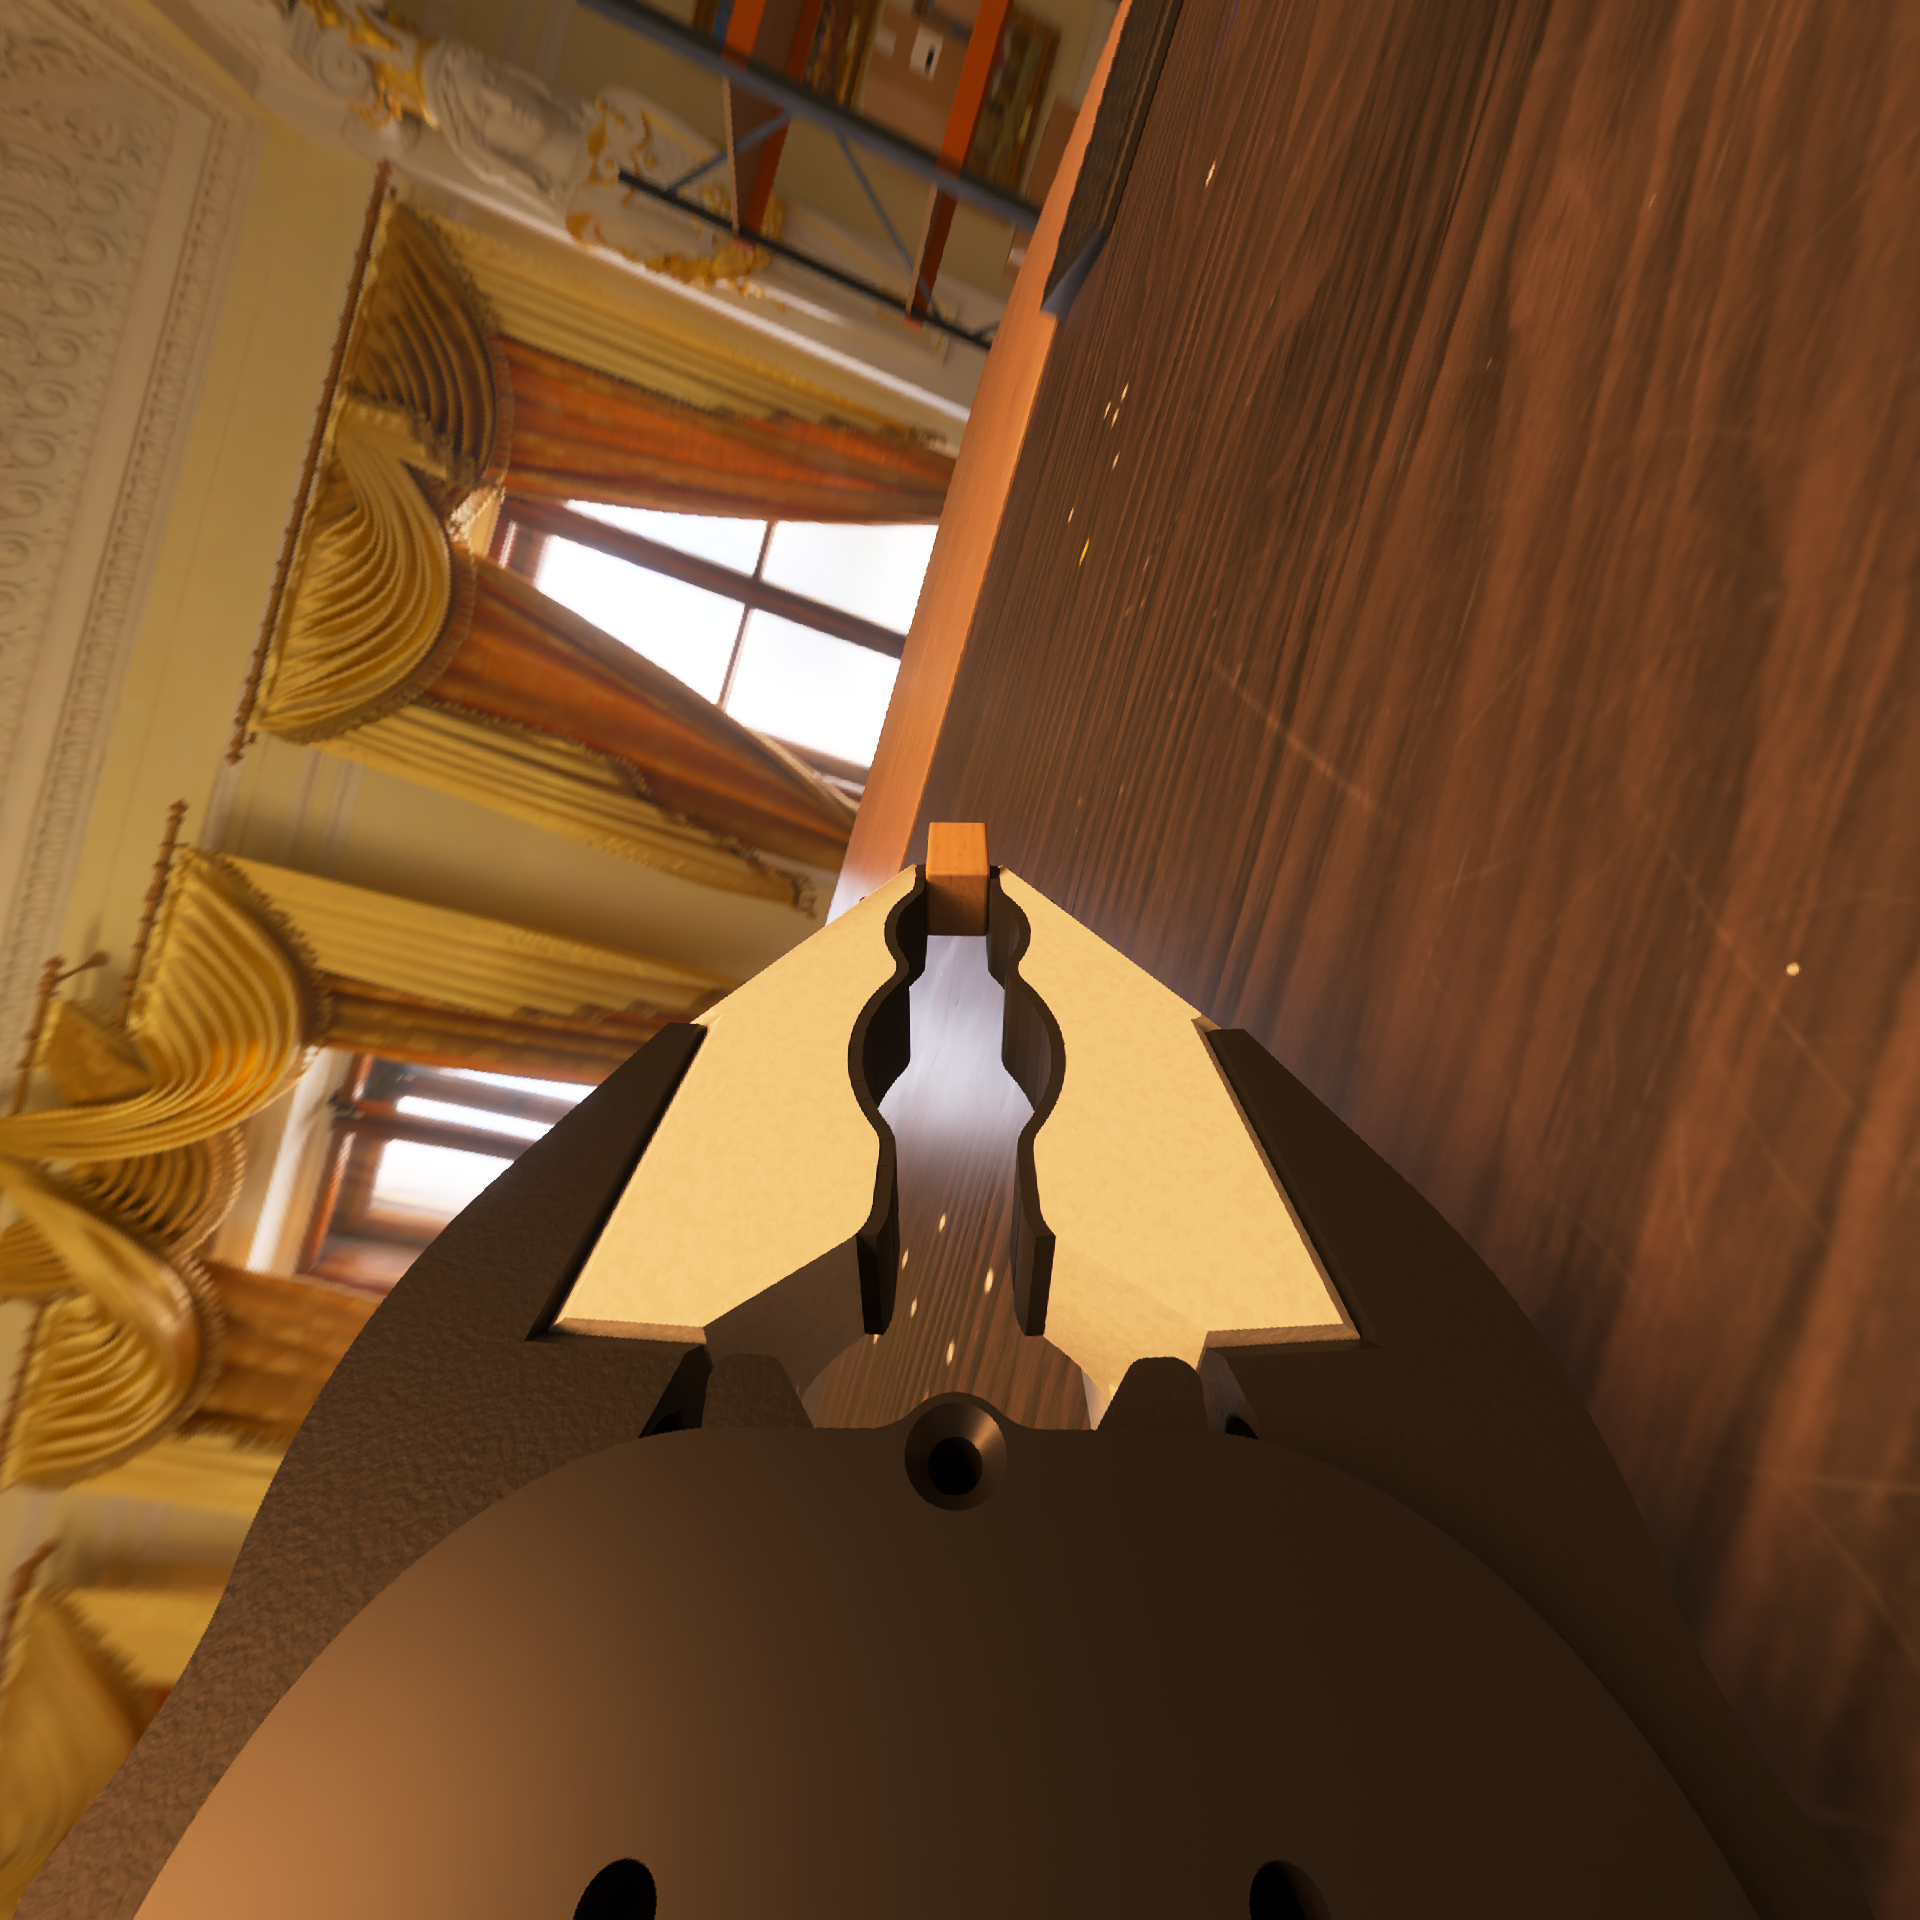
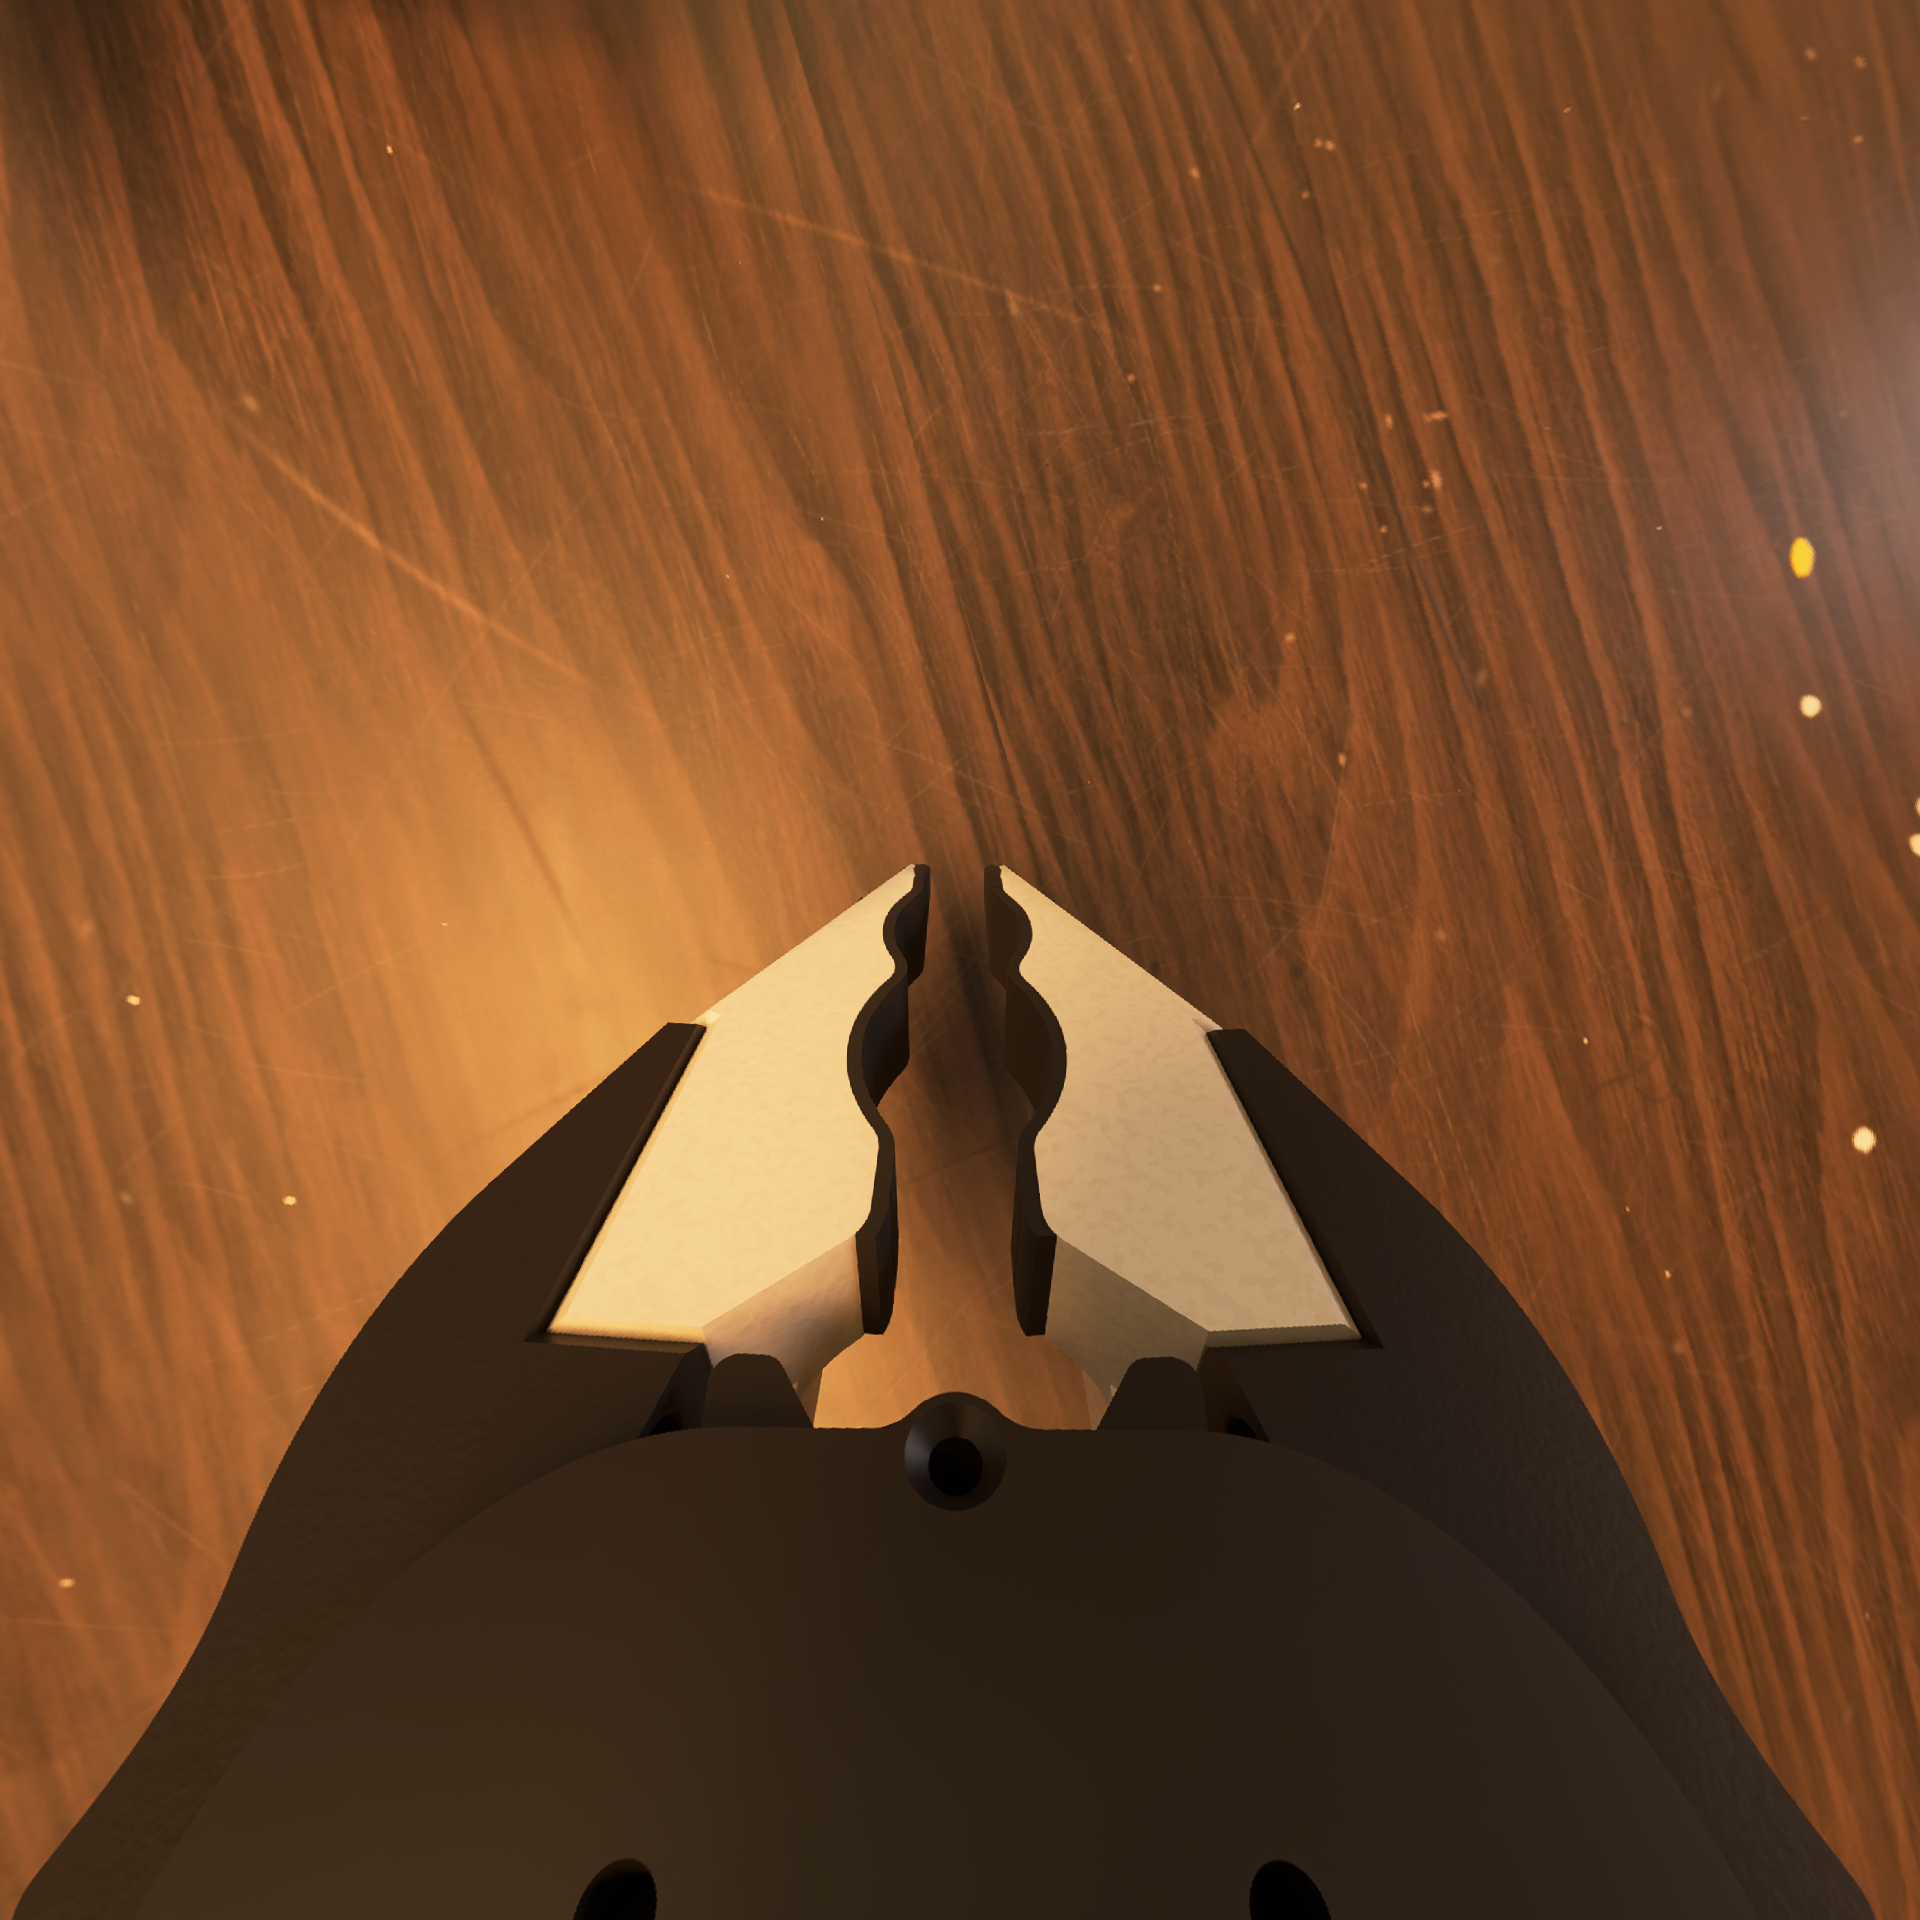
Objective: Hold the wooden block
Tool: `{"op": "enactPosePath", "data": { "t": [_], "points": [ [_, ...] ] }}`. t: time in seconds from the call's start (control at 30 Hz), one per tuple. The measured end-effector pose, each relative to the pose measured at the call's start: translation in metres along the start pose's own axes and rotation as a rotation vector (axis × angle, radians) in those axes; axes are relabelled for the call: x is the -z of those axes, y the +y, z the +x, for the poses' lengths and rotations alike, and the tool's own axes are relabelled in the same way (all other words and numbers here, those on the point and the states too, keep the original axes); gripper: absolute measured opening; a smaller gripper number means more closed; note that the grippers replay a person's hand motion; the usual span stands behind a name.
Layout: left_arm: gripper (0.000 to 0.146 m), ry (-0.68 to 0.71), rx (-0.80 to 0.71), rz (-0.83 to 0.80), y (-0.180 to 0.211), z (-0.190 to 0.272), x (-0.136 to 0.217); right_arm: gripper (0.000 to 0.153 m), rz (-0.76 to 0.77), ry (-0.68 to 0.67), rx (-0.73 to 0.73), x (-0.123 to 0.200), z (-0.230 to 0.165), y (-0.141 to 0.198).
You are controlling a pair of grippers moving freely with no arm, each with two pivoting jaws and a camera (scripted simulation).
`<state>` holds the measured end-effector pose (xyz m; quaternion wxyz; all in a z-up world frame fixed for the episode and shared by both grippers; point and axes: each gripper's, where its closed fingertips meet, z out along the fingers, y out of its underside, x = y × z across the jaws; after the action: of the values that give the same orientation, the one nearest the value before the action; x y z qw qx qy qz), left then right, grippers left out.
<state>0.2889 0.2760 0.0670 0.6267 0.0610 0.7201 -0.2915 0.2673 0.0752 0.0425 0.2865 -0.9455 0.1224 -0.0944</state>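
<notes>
The wooden block [image 1: 956,854] is a small light-brown cube, seen in the left wrist view. My left gripper [image 1: 956,902] is shut on it, with the block pinched right at the fingertips and sticking out a little past them. The view is rolled sideways, so the wooden table [image 1: 1455,727] runs along the right, and the block is held off it near its edge. My right gripper [image 2: 956,883] is empty, its fingers a narrow gap apart, pointing down at the bare tabletop [image 2: 935,416]. Neither view shows the other gripper.
In the left wrist view the table's edge [image 1: 966,540] runs up the middle. Beyond it are curtained windows [image 1: 727,644] and a metal shelf rack [image 1: 883,125] far behind.
</notes>
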Motion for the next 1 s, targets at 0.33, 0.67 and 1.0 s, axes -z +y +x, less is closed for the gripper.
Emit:
{"op": "enactPosePath", "data": {
  "t": [0.33, 0.67, 1.0],
  "points": [
    [0.01, 0.044, 0.013, 0.006, 0.0, 0.004, -0.008, 0.023, -0.003, -0.224, 0.119, -0.015, -0.024, -0.009],
    [0.01, 0.068, 0.091, 0.086, -0.007, 0.001, 0.001, 0.015, -0.121, -0.216, 0.082, -0.018, -0.011, 0.011],
    [0.01, 0.125, 0.06, 0.145, -0.019, 0.013, 0.008, 0.012, -0.124, -0.08, 0.061, -0.014, 0.014, 0.014]
  ]
}}
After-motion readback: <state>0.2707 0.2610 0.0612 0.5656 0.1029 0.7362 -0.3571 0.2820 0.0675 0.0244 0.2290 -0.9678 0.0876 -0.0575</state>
